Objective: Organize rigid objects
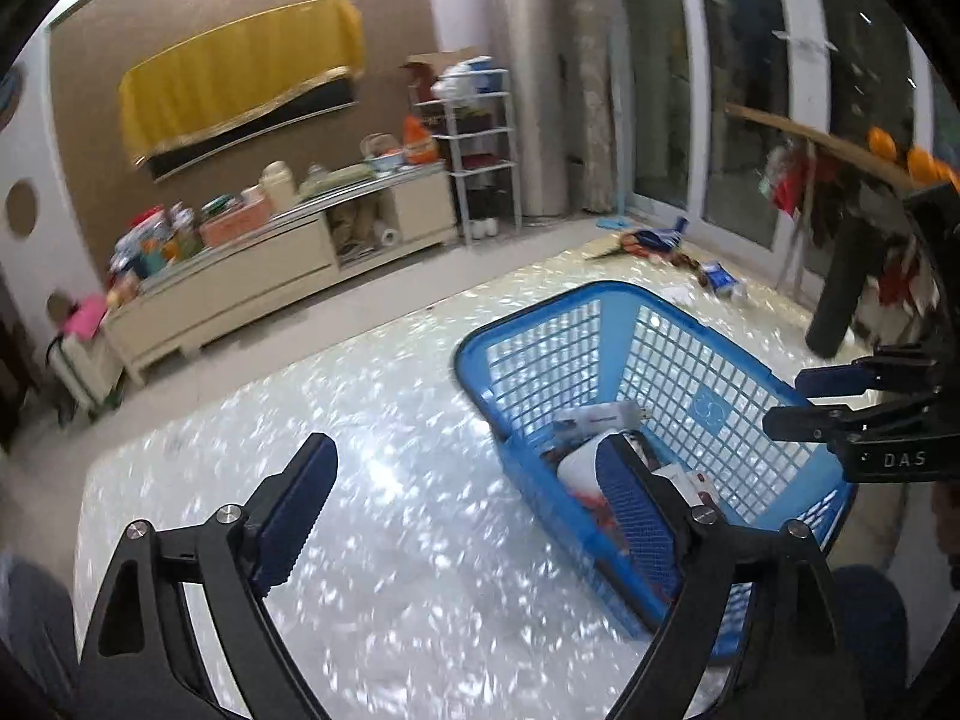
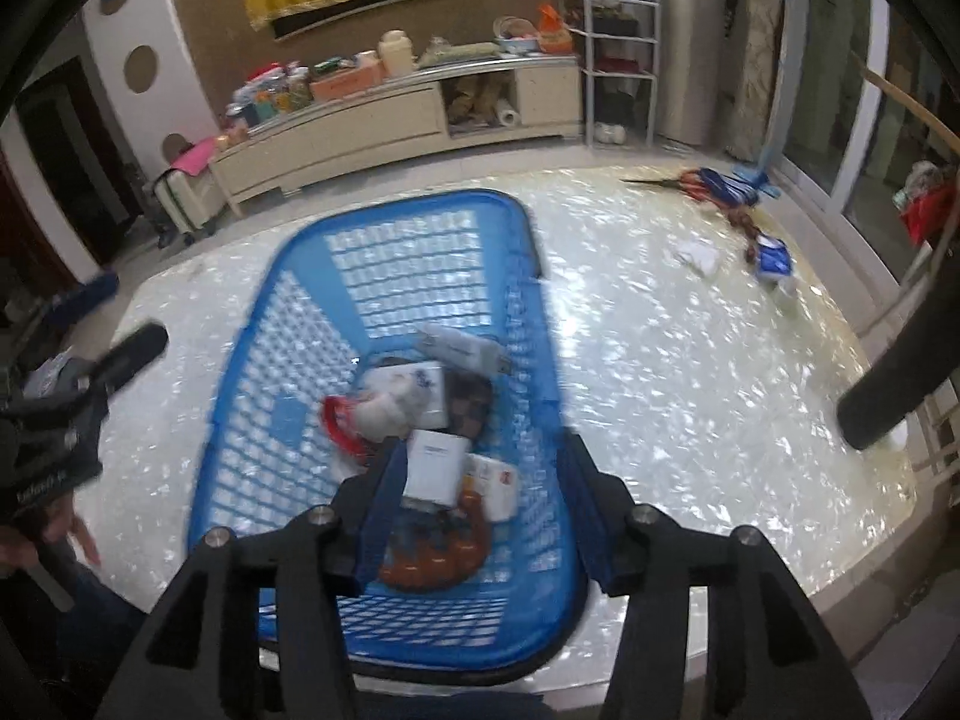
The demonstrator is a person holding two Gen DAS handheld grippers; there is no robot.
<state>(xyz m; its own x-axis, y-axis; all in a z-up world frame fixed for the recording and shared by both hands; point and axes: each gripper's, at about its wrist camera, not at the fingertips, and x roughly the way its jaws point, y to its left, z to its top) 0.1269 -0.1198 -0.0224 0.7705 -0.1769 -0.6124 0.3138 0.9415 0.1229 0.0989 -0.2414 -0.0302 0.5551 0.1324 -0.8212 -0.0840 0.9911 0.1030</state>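
- Your blue plastic lattice basket (image 2: pixel 420 228) sits upright on the shimmering white table.
- Inside, you've got small white cardboard boxes (image 2: pixel 433 465), a white tube (image 2: pixel 465 351) and a red-rimmed item (image 2: pixel 337 426) piled together.

Both wrist views look steeply down, sharing the blue basket (image 1: pixel 708 360) and the far cabinet (image 2: pixel 384 120).

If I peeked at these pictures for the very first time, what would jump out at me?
The big blue basket on the shiny white table grabs you first, with white boxes and other small things piled inside. Next comes the right claw, open right above that pile with nothing in it. Far back, a yellow cloth hangs on the brown wall above a cluttered cabinet.
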